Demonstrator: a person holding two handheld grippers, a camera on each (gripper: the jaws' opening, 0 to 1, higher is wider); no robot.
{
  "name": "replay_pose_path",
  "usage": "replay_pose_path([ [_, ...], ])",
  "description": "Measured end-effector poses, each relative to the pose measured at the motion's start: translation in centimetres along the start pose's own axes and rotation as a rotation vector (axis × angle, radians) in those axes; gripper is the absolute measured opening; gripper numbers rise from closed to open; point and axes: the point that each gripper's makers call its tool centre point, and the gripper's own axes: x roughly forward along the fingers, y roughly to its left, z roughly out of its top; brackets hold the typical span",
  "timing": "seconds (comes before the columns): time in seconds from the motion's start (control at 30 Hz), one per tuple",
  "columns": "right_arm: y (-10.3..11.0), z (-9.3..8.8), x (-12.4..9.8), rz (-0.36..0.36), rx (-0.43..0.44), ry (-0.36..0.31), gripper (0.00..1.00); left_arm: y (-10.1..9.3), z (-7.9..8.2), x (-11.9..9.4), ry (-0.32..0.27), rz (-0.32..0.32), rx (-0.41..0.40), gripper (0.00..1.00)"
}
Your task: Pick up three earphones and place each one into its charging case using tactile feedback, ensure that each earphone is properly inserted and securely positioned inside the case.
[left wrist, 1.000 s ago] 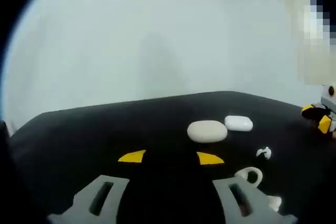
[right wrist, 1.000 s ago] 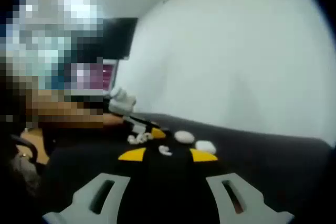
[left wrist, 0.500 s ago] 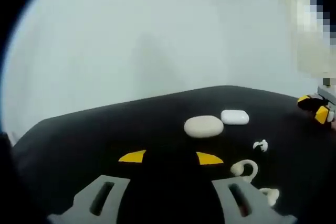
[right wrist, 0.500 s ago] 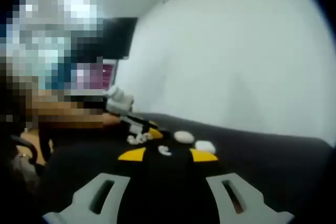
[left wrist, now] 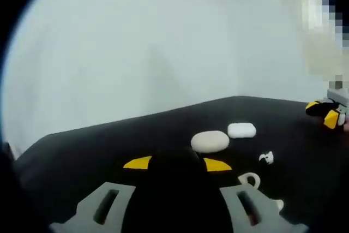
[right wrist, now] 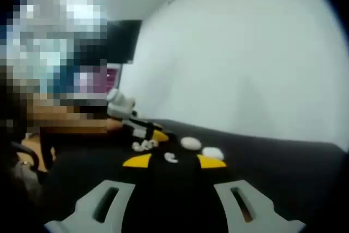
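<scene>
On the black table lie a beige oval case and a white case, both closed. Nearer me lie a small white earbud, an ear-hook earphone and another white piece by my right jaw. My left gripper is open above the table, nothing between its jaws. In the right gripper view the two cases sit ahead, with an earbud and a white cluster of earphones. My right gripper is open and empty. The left gripper shows beyond the cluster.
A pale wall rises behind the table. A dark monitor and an orange-brown surface stand off to the left in the right gripper view. The right gripper's yellow-tipped end shows at the far right edge of the left gripper view.
The left gripper view has shifted: cases and earphones sit lower and slightly left, the table edge tilts more. The right gripper view is almost unchanged.
</scene>
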Motion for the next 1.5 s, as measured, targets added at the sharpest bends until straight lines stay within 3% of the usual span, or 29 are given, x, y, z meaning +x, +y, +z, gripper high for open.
replay_pose_path([
  [0.13,-0.3,0.2,-0.1,-0.006,0.018,-0.011,0.32,0.4,0.3,-0.1,-0.010,-0.002,-0.055,0.31],
  [0.5,-0.3,0.4,-0.1,-0.001,0.029,-0.022,0.32,-0.5,1.0,-0.8,-0.028,-0.062,-0.077,0.31],
  [0.73,-0.3,0.4,0.0,-0.001,0.022,-0.020,0.32,-0.9,1.9,-2.2,-0.014,-0.099,-0.013,0.31],
  [1.0,-0.2,0.2,0.1,-0.003,0.011,-0.009,0.32,-1.0,4.1,-4.4,-0.050,-0.134,0.008,0.31],
  [1.5,-0.6,-0.3,0.3,-0.011,0.005,0.002,0.32,-6.4,4.6,-7.1,-0.081,-0.321,0.039,0.31],
])
